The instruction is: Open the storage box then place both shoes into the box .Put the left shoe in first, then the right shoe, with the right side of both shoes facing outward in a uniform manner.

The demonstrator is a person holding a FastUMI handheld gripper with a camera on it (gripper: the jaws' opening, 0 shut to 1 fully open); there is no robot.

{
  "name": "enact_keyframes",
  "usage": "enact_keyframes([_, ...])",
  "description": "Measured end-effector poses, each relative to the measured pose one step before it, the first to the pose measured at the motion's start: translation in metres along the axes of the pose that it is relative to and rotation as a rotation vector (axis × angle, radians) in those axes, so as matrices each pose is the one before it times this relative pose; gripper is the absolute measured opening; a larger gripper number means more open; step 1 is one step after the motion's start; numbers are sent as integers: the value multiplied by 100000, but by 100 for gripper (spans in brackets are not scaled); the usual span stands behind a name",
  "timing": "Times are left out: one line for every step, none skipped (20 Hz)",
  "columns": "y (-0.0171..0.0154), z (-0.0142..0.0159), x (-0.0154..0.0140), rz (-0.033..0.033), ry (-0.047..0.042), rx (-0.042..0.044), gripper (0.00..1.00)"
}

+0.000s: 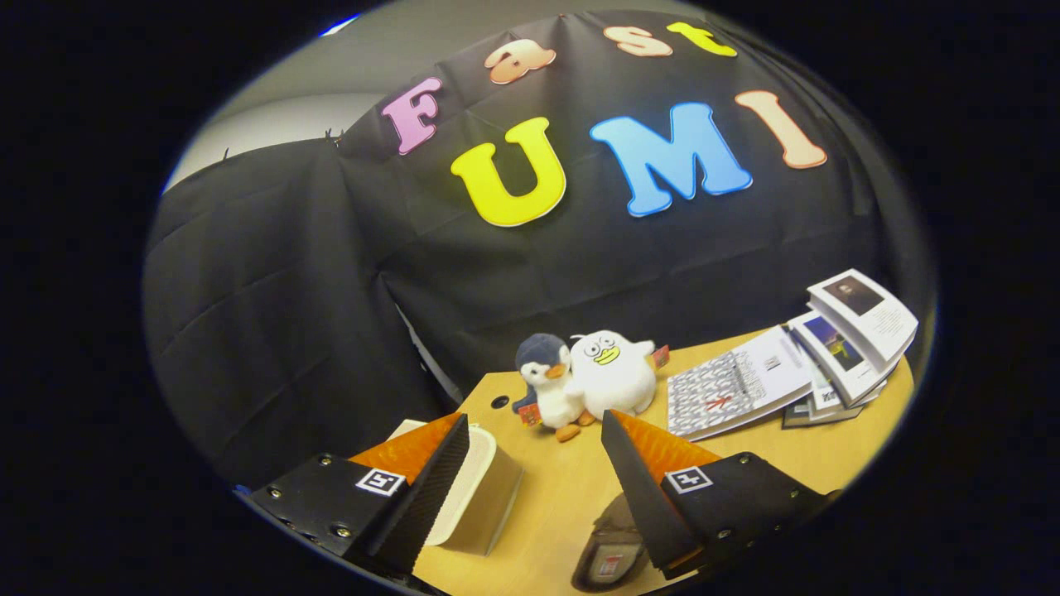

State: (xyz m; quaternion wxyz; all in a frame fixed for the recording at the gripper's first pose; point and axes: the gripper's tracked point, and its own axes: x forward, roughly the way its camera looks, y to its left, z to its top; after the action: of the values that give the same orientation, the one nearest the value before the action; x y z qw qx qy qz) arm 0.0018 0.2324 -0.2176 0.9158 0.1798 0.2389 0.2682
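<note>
My gripper (534, 420) is open and holds nothing, raised and tilted over a wooden table (555, 497). The storage box (484, 497), white on top with beige sides, stands on the table partly behind the left finger (431, 480); I cannot tell whether its lid is open. One grey shoe (611, 550) lies low between the fingers, tucked partly under the right finger (642, 488), its inside label showing. Much of the shoe is hidden.
Two plush toys, a blue penguin (542, 381) and a white duck (613, 372), sit on the table beyond the fingertips. A spread of open books and booklets (795, 364) lies on the table beyond the right finger. A black cloth wall (331, 314) closes the back.
</note>
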Motion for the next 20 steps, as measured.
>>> enact_keyframes([490, -939, 542, 1966, 3260, 2310, 98])
enact_keyframes([357, -911, 523, 1591, 3076, 1693, 98])
enact_keyframes([532, -773, 633, 2427, 2798, 1478, 98])
enact_keyframes([350, -887, 564, 2126, 2765, 1154, 98])
enact_keyframes([217, -726, 552, 1959, 2987, 1176, 93])
enact_keyframes([525, -1033, 645, 2812, 3237, 1732, 94])
enact_keyframes([372, -966, 798, 3265, 3633, 2987, 94])
enact_keyframes([314, -1164, 862, 2779, 4135, 3254, 94])
enact_keyframes([-12, -937, 791, 1592, 3674, 3006, 94])
enact_keyframes([206, -612, 502, 1978, 2589, 2372, 94])
enact_keyframes([-31, -514, 631, 1706, 2584, 1307, 93])
enact_keyframes([-190, -613, 465, 799, 2457, 1113, 93])
enact_keyframes([-103, -509, 629, 1263, 2274, 1368, 93])
enact_keyframes([-100, -596, 664, 1039, 2398, 1886, 93])
enact_keyframes([-83, -481, 693, 1487, 2372, 1415, 93])
enact_keyframes([-244, -559, 700, 812, 1915, 750, 93])
enact_keyframes([-162, -519, 641, 822, 2094, 290, 93])
enact_keyframes([-24, -710, 493, 940, 2503, 372, 93])
enact_keyframes([-85, -513, 454, 1105, 2280, 977, 93])
enact_keyframes([-158, -609, 547, 638, 2019, 1632, 93])
